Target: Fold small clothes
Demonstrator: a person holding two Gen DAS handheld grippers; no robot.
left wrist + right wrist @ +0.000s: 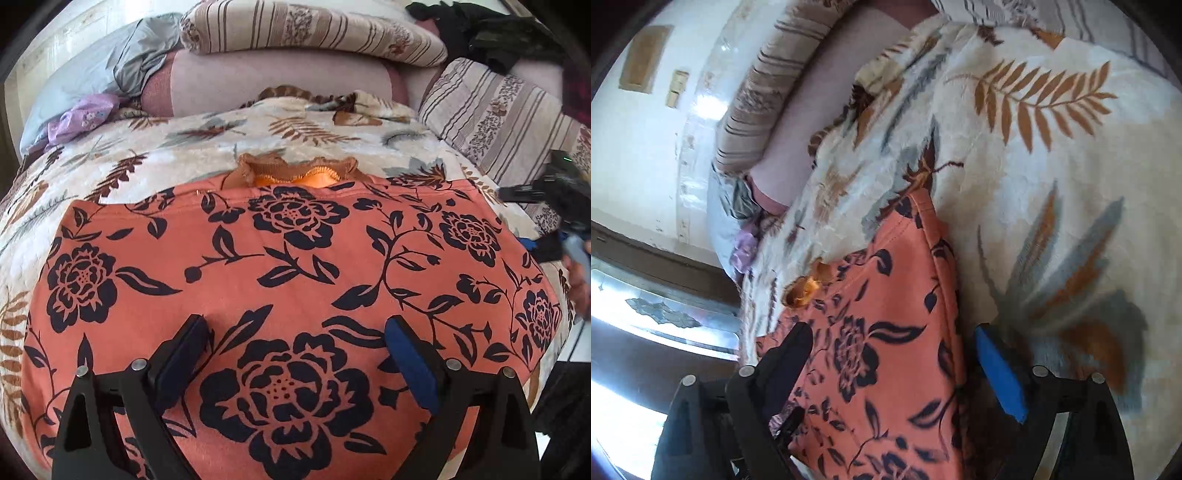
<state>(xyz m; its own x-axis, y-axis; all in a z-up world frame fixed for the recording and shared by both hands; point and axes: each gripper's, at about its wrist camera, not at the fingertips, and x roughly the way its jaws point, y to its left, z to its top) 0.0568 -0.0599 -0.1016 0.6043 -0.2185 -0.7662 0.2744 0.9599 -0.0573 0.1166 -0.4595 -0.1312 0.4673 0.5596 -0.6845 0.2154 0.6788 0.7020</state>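
Setting: home, living or sleeping room. Sofa [258,79] with pink upholstery; striped floral cushions [314,33] on top and right of it. Leaf-print blanket [166,155] covers the seat in front. Crumpled clothes [85,118] at its left end.

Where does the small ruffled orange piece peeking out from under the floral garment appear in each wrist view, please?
Left wrist view: the ruffled orange piece sits upper centre, at the far edge of the coral floral garment.
Right wrist view: it appears left of centre, at the garment's left edge, above the left finger.
Shared landmark: the purple cloth beside the grey pillow, also at the left in the right wrist view.
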